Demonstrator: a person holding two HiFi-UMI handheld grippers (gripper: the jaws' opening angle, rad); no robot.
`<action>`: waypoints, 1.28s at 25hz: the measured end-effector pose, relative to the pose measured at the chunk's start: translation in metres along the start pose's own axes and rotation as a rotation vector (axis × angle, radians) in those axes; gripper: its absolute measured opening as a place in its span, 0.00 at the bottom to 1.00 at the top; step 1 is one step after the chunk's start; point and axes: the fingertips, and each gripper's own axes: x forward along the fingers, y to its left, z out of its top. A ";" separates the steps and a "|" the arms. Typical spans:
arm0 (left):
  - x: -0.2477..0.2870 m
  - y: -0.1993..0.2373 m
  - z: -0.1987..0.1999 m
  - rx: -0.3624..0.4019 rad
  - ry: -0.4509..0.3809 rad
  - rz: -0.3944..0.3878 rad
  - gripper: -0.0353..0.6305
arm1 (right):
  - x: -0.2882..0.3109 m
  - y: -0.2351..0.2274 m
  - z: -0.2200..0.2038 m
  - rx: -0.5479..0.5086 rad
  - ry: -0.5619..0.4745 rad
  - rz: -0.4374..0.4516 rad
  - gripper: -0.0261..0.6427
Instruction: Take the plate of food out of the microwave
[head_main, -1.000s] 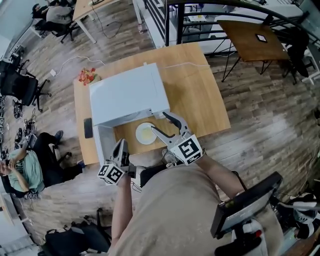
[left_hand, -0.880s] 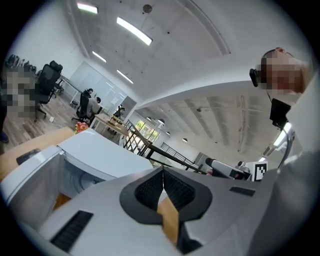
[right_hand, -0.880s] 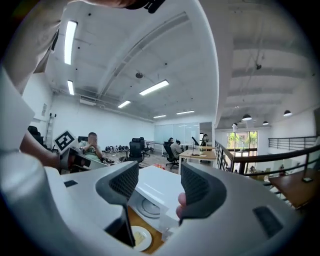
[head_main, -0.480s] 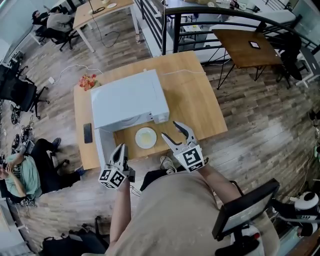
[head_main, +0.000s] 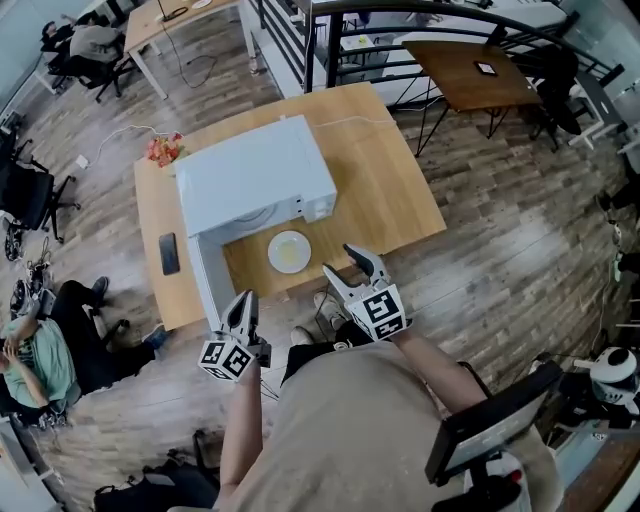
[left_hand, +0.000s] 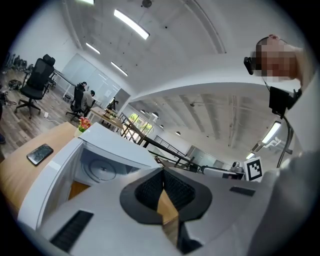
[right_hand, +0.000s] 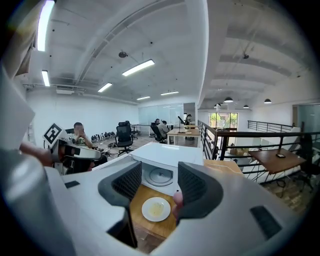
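Two empty grippers hang clear, since the round white plate of food (head_main: 289, 251) already rests on the light wooden table (head_main: 395, 195) outside the boxy white microwave (head_main: 255, 180). The left gripper (head_main: 245, 301) is pressed together. The right gripper (head_main: 340, 260) is spread, its jaws just narrowing.

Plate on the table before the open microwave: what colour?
The round plate is white, with pale yellow food on it; clearest in the right gripper view.

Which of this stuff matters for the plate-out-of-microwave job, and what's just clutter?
Job: plate of food, on the table before the microwave, whose door is open; right gripper, jaws apart but just been closing, nothing between them; left gripper, shut, empty.
Lying about: phone, flowers, both on the same table.
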 end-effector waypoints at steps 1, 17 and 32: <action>-0.005 0.002 -0.004 -0.005 0.006 -0.003 0.06 | -0.003 0.007 -0.003 0.004 0.010 -0.004 0.39; -0.039 -0.004 -0.057 -0.001 0.153 -0.130 0.06 | -0.054 0.051 -0.062 0.258 0.099 -0.159 0.33; -0.046 -0.001 -0.059 -0.013 0.169 -0.117 0.06 | -0.018 0.061 -0.085 0.412 0.198 -0.094 0.33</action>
